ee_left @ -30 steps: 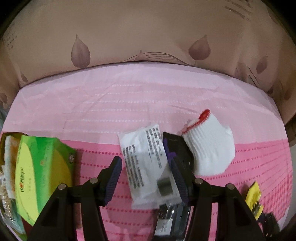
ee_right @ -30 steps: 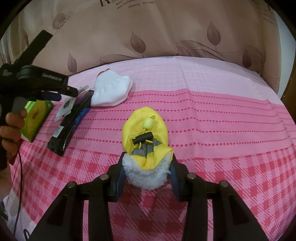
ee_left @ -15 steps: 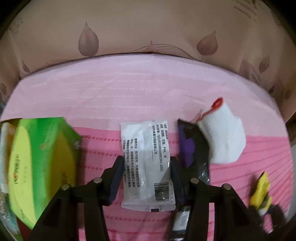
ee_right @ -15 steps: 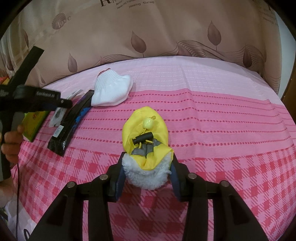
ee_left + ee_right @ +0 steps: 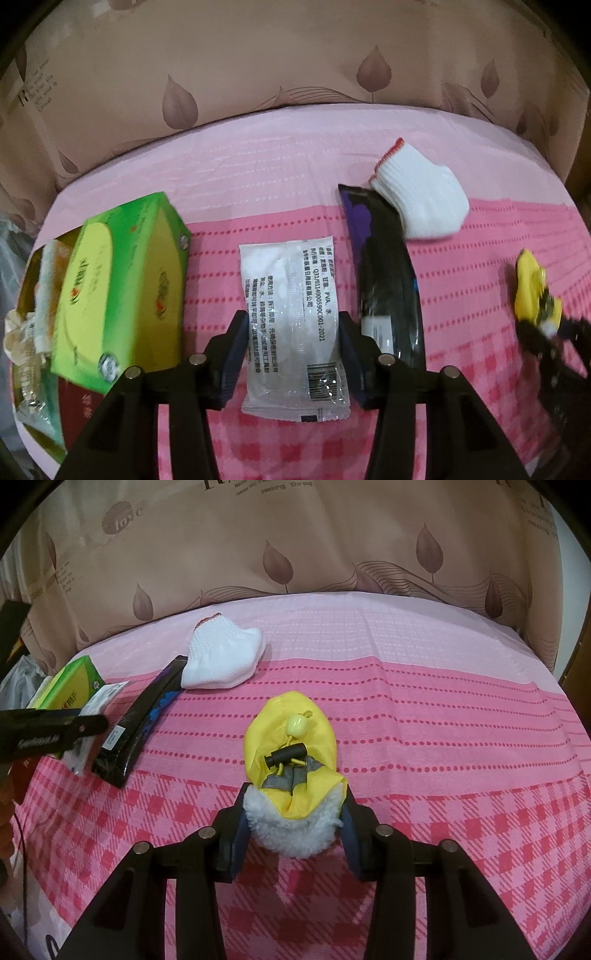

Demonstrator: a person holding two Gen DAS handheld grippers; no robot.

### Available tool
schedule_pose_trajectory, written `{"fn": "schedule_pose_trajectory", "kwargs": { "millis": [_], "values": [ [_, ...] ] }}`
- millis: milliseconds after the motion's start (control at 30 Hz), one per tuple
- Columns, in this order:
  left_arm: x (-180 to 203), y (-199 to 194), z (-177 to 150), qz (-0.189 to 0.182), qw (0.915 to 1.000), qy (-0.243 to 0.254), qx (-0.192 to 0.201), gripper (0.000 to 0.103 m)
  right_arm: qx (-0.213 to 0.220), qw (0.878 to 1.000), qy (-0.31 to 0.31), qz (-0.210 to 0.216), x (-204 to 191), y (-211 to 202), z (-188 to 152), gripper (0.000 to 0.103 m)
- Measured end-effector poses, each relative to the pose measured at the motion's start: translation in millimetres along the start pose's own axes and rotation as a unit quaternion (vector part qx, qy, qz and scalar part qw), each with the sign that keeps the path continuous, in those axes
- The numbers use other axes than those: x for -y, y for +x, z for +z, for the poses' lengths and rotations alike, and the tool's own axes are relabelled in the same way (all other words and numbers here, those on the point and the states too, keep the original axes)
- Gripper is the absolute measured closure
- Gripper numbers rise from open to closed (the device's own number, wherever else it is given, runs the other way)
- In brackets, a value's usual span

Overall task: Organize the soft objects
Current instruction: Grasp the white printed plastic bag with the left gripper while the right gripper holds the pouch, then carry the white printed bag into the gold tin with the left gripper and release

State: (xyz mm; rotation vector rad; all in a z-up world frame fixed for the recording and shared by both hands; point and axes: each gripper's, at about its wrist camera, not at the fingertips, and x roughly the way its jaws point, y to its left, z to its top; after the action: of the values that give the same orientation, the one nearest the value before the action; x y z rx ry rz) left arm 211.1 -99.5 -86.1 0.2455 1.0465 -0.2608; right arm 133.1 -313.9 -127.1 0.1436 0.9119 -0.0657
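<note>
A clear plastic packet (image 5: 291, 314) with printed text lies on the pink cloth between the fingers of my left gripper (image 5: 291, 354), which is open around it; the fingers stand close to its edges. A black pouch (image 5: 388, 280) lies to its right, and a white glove (image 5: 421, 199) with a red cuff beyond that. My right gripper (image 5: 293, 829) is shut on the fleecy end of a yellow fleece-lined bootie (image 5: 291, 753), which rests on the cloth. The glove (image 5: 221, 661) and the black pouch (image 5: 140, 720) also show in the right wrist view.
A green tissue box (image 5: 118, 295) stands at the left on a pile of packets near the bed's left edge. A brown leaf-print curtain (image 5: 295, 66) hangs behind the bed. Pink cloth (image 5: 443, 709) stretches to the right of the bootie.
My left gripper has moved left and now straddles the clear packet; the tissue box has come closer into its view. The right gripper and the bootie have not moved.
</note>
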Motion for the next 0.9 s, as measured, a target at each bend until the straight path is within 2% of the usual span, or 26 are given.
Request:
{"fn": "schedule_pose_trajectory", "kwargs": {
  "millis": [300, 500, 733, 900],
  "values": [
    [-4.9, -33.0, -24.3, 0.012, 0.9994, 0.026, 0.022, 0.055, 0.0, 1.0, 0.0, -0.001, -0.2, 0.7, 0.4, 0.062],
    [-15.5, -48.9, -33.6, 0.017, 0.9992, 0.025, 0.028, 0.055, 0.0, 1.0, -0.001, -0.001, -0.1, 0.7, 0.0, 0.061],
    [-38.1, -70.2, -47.9, 0.055, 0.997, 0.025, 0.048, 0.055, -0.001, 1.0, -0.003, -0.003, 0.3, 0.8, -0.7, 0.061],
    [-56.9, -83.0, -54.2, 0.065, 0.996, 0.021, 0.058, 0.055, -0.001, 1.0, -0.005, -0.005, -0.2, 0.8, -0.9, 0.061]
  ]
}}
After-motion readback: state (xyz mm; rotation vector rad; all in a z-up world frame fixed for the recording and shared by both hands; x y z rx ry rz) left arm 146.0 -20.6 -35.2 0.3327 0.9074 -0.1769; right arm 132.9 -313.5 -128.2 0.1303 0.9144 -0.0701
